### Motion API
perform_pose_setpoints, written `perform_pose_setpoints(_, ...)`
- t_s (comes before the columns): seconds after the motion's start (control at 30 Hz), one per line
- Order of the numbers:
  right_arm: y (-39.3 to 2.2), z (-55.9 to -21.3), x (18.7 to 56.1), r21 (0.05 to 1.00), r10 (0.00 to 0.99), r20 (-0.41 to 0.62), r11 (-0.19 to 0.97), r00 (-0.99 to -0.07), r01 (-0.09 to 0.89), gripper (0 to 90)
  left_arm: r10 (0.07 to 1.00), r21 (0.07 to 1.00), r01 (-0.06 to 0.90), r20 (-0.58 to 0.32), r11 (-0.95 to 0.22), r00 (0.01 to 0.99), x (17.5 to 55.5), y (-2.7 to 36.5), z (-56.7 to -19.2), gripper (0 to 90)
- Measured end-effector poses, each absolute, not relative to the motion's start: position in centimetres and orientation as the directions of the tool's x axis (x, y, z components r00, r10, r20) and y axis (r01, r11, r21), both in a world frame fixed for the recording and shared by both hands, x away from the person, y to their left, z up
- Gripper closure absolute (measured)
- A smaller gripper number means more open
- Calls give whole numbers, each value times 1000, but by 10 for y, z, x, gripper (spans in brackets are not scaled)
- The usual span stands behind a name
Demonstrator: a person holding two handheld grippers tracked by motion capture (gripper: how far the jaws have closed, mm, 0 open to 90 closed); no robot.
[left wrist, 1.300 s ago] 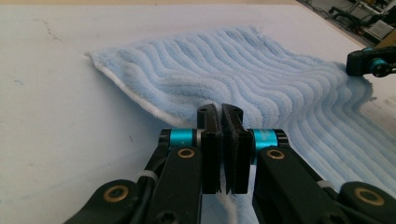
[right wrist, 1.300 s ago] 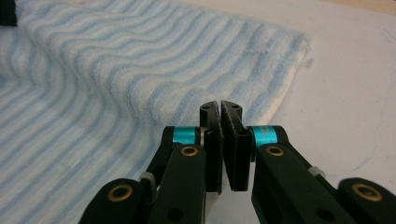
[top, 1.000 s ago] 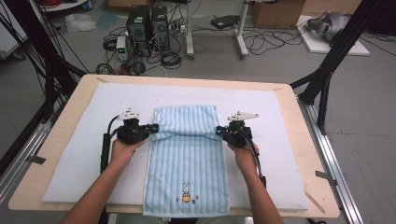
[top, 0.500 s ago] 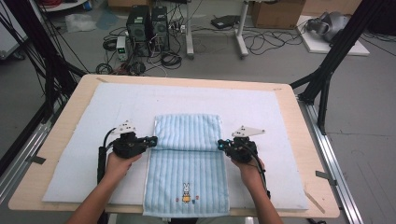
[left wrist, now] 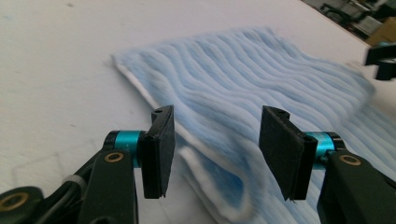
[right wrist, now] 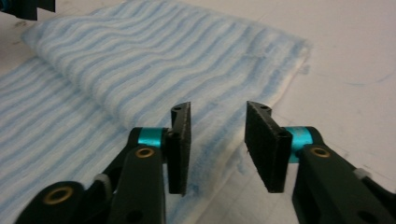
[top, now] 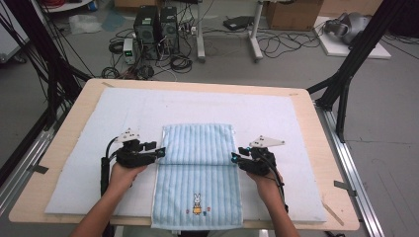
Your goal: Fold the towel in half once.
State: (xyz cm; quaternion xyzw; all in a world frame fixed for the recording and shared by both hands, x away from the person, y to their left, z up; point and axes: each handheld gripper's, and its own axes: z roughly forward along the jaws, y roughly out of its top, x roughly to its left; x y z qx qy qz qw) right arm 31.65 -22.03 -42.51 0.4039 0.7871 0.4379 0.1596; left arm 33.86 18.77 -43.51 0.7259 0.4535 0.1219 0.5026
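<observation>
A: What's the biggest thing there?

B: The bench (top: 59,197), wooden at the rim, with a pale blue mat (top: 276,118) over most of its top. Both tools rest over that mat.

A: And the thing being worked on?

B: A towel (top: 197,197), light blue with fine white stripes running lengthwise. It lies flat between the two tools. Its far part is folded back over itself, so a doubled layer reaches from the line between the tools away from the person; the fold's edge runs straight from one tool to the other. The single layer stretches from there toward the person and slightly past the bench edge. A small rabbit (top: 197,202) is stitched on that near part, about midway between the tools and closer to the person.

A: The left tool (top: 160,152)?

B: At the towel's left edge, at the end of the fold. Its jaws have just been opening and stand fairly wide. In the left gripper view (left wrist: 215,149) the folded edge lies between the pads, but they don't press on it.

A: The right tool (top: 234,158)?

B: At the right end of the fold. Its jaws have just been opening too, to a narrower gap. In the right gripper view (right wrist: 218,144) the towel's edge lies below and between the pads, not pinched.

A: Any containers?

B: None that I can see on the bench.
</observation>
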Motion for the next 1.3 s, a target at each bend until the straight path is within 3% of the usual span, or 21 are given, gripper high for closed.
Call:
perform_pose_setpoints(0.17,-224,-426,319,819,790,109,273,-604,505,530,805,822,563,-277,-83,524,366,180,-433,449)
perform_pose_setpoints(0.43,-226,-432,338,809,841,130,216,-526,546,358,817,794,593,-250,-134,520,384,163,-442,458)
perform_pose_setpoints(0.5,-225,-432,347,805,850,127,213,-511,553,354,805,784,594,-228,-183,548,383,158,-445,524)
perform_pose_setpoints(0.6,-219,-433,362,787,858,117,228,-501,574,359,791,781,547,-117,-300,600,380,152,-448,750)
perform_pose_setpoints(0.63,-216,-434,367,783,857,105,242,-504,574,384,790,781,552,-126,-294,600,380,151,-448,817)
perform_pose_setpoints(0.7,-209,-436,376,767,849,110,259,-517,587,492,789,781,551,-128,-293,601,380,151,-448,848)
perform_pose_setpoints(0.97,-184,-442,403,709,850,23,357,-526,608,572,803,797,565,-185,-214,566,386,158,-449,861)
perform_pose_setpoints(1.03,-180,-443,406,710,847,2,374,-532,597,640,804,802,563,-193,-201,562,387,160,-449,862)
perform_pose_setpoints(1.1,-177,-441,408,701,829,16,389,-559,597,850,804,803,567,-208,-185,557,387,162,-449,861)
perform_pose_setpoints(1.17,-174,-440,406,700,827,-14,409,-562,585,857,802,810,560,-214,-173,557,386,163,-446,861)
perform_pose_setpoints(1.3,-178,-436,403,722,824,39,367,-565,586,856,788,826,548,-248,-131,563,383,168,-439,861)
